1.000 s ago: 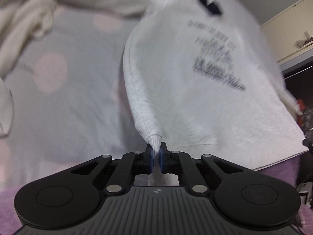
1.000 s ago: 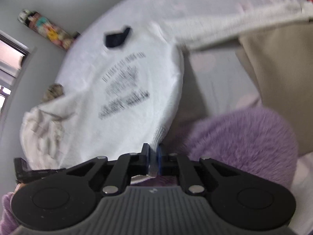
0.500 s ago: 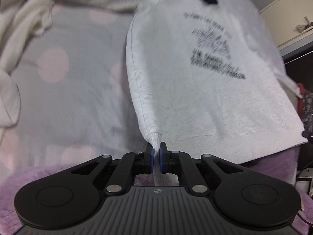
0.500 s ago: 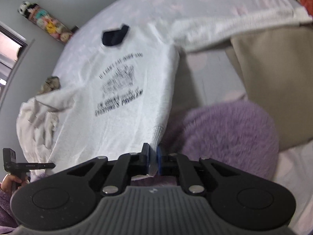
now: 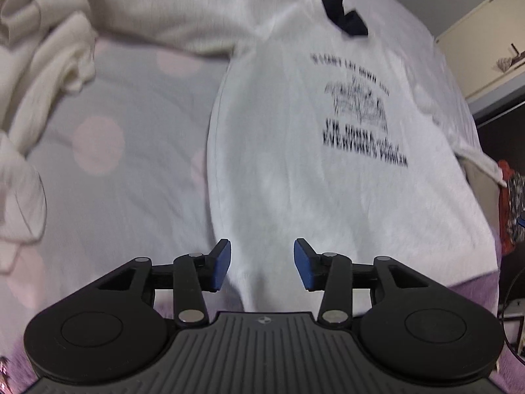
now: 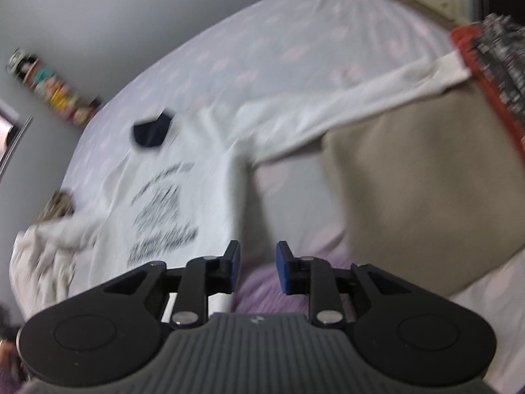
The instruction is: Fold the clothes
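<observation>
Lying spread print-up on the bed (image 5: 124, 197) – white sweatshirt (image 5: 295, 164), sleeve trailing toward two o'clock (unfolded); left tongs (image 5: 262, 264) and right tongs (image 6: 257, 266) gaping, gripping nothing – folding remaining.

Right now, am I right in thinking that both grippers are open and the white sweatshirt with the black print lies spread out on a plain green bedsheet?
Nearly: the bedsheet is not plain green but pale grey with pink dots, as the left wrist view shows. The rest holds: the left gripper and right gripper are both open, and the white sweatshirt with the black print lies spread on it.
</observation>
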